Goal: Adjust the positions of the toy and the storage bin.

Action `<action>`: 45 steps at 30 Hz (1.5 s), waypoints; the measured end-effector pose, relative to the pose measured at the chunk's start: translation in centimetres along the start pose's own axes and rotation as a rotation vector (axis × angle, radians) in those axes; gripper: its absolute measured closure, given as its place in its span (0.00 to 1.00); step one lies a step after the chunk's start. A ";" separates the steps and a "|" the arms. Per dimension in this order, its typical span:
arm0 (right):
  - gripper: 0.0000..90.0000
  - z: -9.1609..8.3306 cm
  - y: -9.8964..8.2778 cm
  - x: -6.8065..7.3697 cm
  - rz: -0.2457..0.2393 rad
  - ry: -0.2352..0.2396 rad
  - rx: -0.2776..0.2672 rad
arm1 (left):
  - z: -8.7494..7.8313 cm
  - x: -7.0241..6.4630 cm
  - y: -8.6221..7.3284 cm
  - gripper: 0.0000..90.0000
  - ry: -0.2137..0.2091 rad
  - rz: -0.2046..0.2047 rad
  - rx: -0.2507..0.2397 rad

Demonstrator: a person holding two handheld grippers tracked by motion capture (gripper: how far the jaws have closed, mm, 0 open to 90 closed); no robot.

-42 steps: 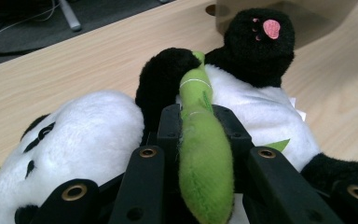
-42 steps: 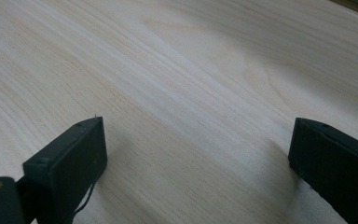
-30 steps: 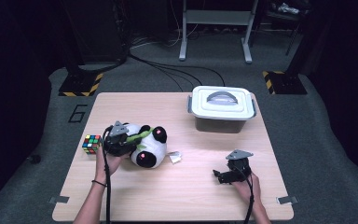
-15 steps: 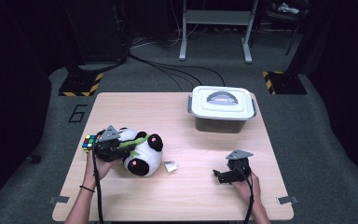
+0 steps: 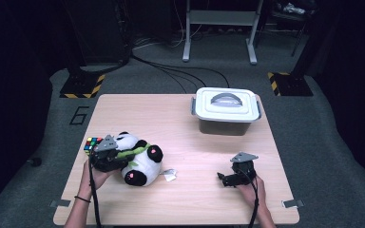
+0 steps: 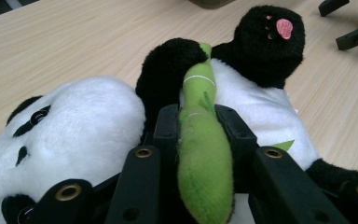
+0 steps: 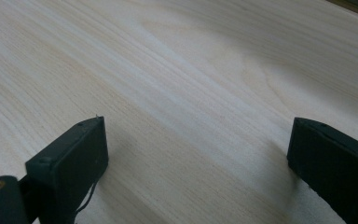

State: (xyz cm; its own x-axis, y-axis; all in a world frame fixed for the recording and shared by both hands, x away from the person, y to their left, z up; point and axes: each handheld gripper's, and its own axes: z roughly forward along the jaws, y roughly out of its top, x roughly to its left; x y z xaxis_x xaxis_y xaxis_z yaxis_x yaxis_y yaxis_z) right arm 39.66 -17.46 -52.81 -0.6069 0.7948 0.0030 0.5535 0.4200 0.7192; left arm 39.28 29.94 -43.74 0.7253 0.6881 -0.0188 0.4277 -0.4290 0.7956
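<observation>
One plush panda [image 5: 138,164] is counted on the table [image 5: 171,123], with one green bamboo stalk [image 6: 203,144] on it. One colour cube [image 5: 92,144], one lidded grey container [image 5: 225,110] and two handheld grippers are counted as well.

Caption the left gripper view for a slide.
Left gripper clamped on the green plush stalk of a panda toy lying on the wooden table.

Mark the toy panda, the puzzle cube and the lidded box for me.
toy panda [image 5: 145,164], high view, white belly.
puzzle cube [image 5: 92,144], high view, coloured top face.
lidded box [image 5: 226,107], high view, white lid beside the handle.
</observation>
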 end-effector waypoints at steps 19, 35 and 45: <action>0.05 0.0 0.0 0.0 -0.002 0.001 0.001 | -4.9 -0.8 -2.3 0.09 0.274 -0.131 -0.052; 0.05 0.0 0.0 0.0 -0.002 -0.003 0.000 | -3.5 -0.5 -9.5 0.00 0.394 -0.298 0.013; 0.05 0.0 0.0 0.0 -0.002 -0.003 0.000 | -0.8 0.1 -12.3 0.00 0.410 -0.330 0.088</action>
State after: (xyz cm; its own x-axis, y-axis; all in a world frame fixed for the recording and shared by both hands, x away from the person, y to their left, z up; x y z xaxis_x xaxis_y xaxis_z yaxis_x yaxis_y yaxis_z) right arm 39.66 -17.46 -52.80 -0.6065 0.7951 -0.0003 0.5521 0.4214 0.7194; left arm 33.63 35.74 -53.06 0.2814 0.9596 -0.0075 0.6540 -0.1861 0.7333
